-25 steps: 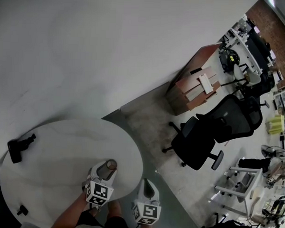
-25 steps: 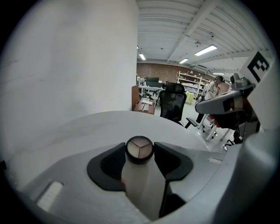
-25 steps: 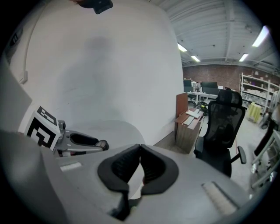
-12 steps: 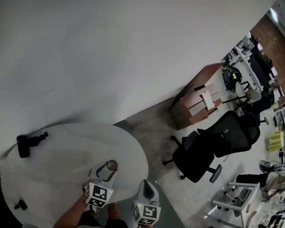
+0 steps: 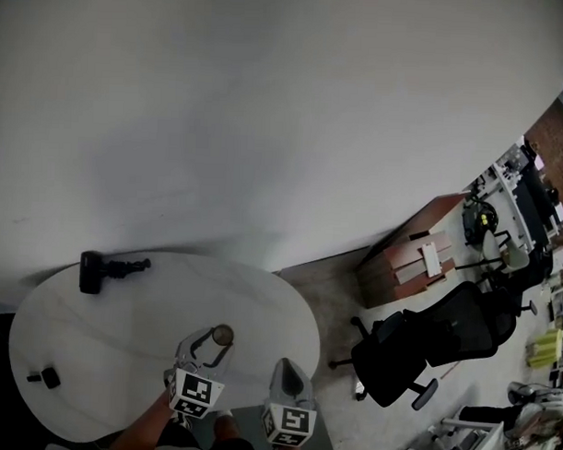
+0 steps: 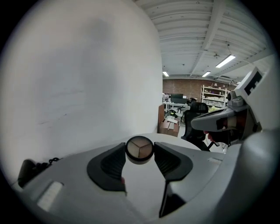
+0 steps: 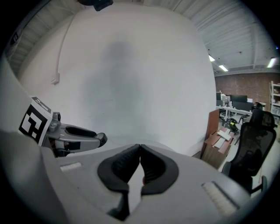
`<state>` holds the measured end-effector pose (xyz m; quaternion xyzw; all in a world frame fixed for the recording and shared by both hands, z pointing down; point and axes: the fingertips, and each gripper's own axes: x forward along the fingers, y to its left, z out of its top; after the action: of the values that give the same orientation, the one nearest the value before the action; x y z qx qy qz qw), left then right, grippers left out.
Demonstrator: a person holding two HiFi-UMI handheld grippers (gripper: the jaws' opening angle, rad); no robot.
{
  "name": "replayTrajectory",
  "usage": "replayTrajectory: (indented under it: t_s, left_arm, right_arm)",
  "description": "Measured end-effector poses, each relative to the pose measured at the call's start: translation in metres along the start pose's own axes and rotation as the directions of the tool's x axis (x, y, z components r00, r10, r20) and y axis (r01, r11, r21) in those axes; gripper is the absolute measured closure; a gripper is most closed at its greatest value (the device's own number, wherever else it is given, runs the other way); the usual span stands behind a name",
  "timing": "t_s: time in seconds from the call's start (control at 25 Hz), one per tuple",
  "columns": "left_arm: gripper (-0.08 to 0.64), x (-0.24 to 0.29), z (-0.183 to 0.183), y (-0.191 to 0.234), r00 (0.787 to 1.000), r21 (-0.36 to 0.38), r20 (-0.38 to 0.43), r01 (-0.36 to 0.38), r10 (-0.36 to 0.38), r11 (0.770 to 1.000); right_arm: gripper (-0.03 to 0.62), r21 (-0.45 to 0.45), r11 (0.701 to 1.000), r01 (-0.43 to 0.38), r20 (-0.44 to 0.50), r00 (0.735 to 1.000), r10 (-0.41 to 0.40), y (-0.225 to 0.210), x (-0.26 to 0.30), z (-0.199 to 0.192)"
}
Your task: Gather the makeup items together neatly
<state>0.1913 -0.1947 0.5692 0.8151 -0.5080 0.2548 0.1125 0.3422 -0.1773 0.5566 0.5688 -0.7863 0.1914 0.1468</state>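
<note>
A small round compact with a three-tone face sits clamped between the jaws of my left gripper, held above the round white table. My right gripper hovers just right of it at the table's near edge, jaws shut tip to tip with nothing between them. A black makeup tool with a knobbly handle lies at the table's far left. A small black item rests near the left rim. From the left gripper view the right gripper shows at the right.
A white wall rises close behind the table. To the right, on the floor, stand a black office chair and a wooden cabinet. Desks and shelving fill the far right.
The head view has swung toward the wall, so the table and black items slid right in the picture. Both grippers keep their place low in the view; the compact stays in the left jaws.
</note>
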Motion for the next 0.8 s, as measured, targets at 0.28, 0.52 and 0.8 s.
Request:
replayTrajectory:
  t_s: [0.28,0.52,0.8]
  left_arm:
    - [0.345,-0.063,-0.019,0.056,0.99,-0.088,0.012,-0.139,0.141,0.986]
    - [0.345,-0.117,-0.046,0.1,0.966,-0.151,-0.002,-0.255,0.258,0.955]
    - [0.345,-0.183,-0.089,0.148,0.919,-0.234,-0.045,-0.391,0.392,0.89]
  right_arm:
    - [0.588,-0.075,0.987,-0.144,0.001,0.989,0.145,0.079,0.011,0.013]
    - [0.588,-0.133,0.954,-0.27,-0.031,0.963,0.269,0.152,0.017,0.011]
    - [0.588,-0.198,0.893,-0.405,-0.079,0.914,0.397,0.237,0.021,0.002]
